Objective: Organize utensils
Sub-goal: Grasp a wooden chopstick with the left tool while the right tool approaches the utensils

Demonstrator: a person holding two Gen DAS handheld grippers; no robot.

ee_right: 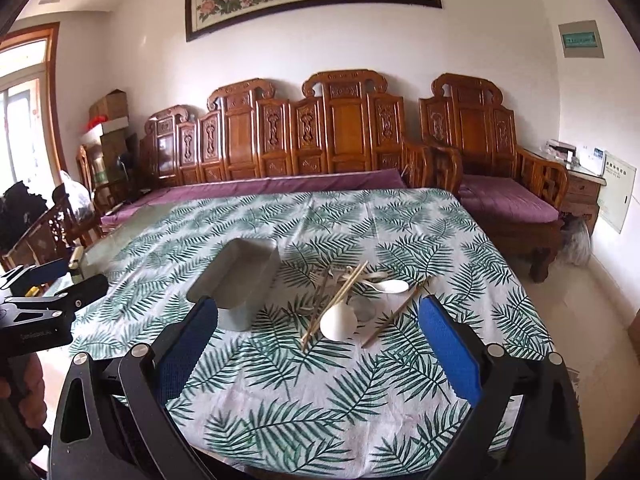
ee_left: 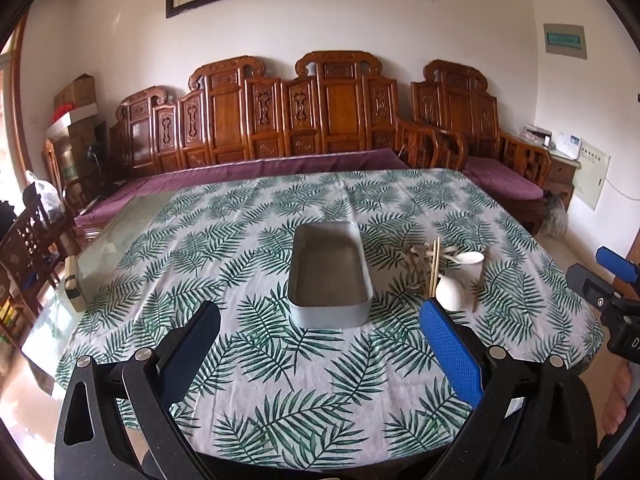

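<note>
A grey rectangular box (ee_left: 330, 276) stands empty on the leaf-print tablecloth; it also shows in the right wrist view (ee_right: 240, 284). Right of it lies a pile of utensils: white ceramic spoons (ee_right: 340, 322), wooden chopsticks (ee_right: 336, 300), metal cutlery (ee_right: 320, 292). In the left wrist view the pile (ee_left: 444, 276) sits right of the box. My left gripper (ee_left: 320, 312) is open and empty, hovering near the front of the box. My right gripper (ee_right: 318, 312) is open and empty, hovering in front of the utensil pile.
The tablecloth (ee_left: 280, 360) covers a glass table whose bare left edge (ee_left: 112, 236) carries a small block (ee_left: 74, 284). A carved wooden sofa with purple cushions (ee_left: 280, 168) stands behind the table. Chairs and boxes are at the left.
</note>
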